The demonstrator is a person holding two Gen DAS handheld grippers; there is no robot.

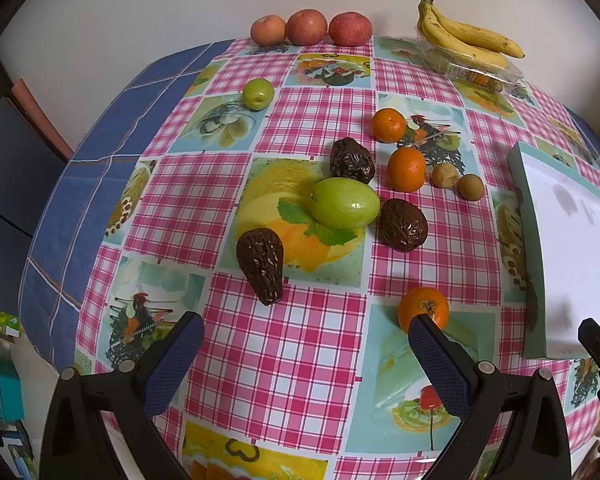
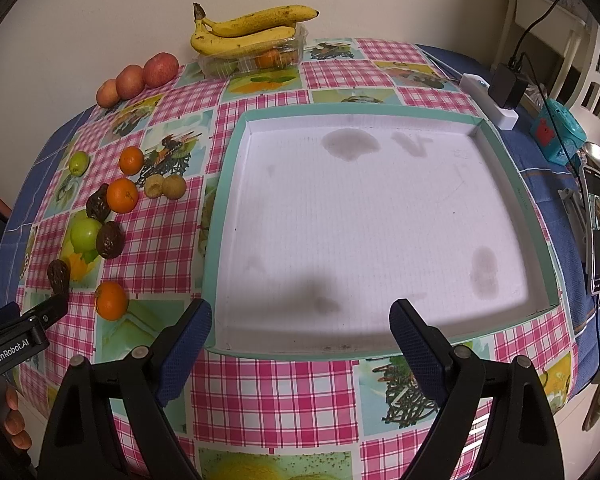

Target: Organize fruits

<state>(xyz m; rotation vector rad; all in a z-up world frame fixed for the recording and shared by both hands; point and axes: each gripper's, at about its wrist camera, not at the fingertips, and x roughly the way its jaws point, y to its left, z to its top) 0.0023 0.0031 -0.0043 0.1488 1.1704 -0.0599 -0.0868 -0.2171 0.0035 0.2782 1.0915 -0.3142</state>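
Loose fruit lies on the checked tablecloth: a large green fruit (image 1: 345, 203), three dark wrinkled avocados (image 1: 262, 264), three oranges, the nearest (image 1: 423, 308) beside my left gripper's right finger, two small brown fruits (image 1: 445, 175), and a small green fruit (image 1: 258, 93). My left gripper (image 1: 304, 346) hovers open above the cloth, holding nothing. A wide teal-rimmed tray (image 2: 512, 184) with a white stained floor lies empty. My right gripper (image 2: 300, 326) stands open over the tray's near edge. The left gripper (image 2: 40, 312) shows at the left edge of the right wrist view.
Three red apples (image 1: 310, 27) line the back wall. Bananas (image 2: 248, 28) rest on a clear plastic punnet (image 2: 256, 58) of fruit. Right of the tray are a white power strip with a charger (image 2: 500, 92), a teal toy (image 2: 556, 132) and a phone on a stand (image 2: 598, 232).
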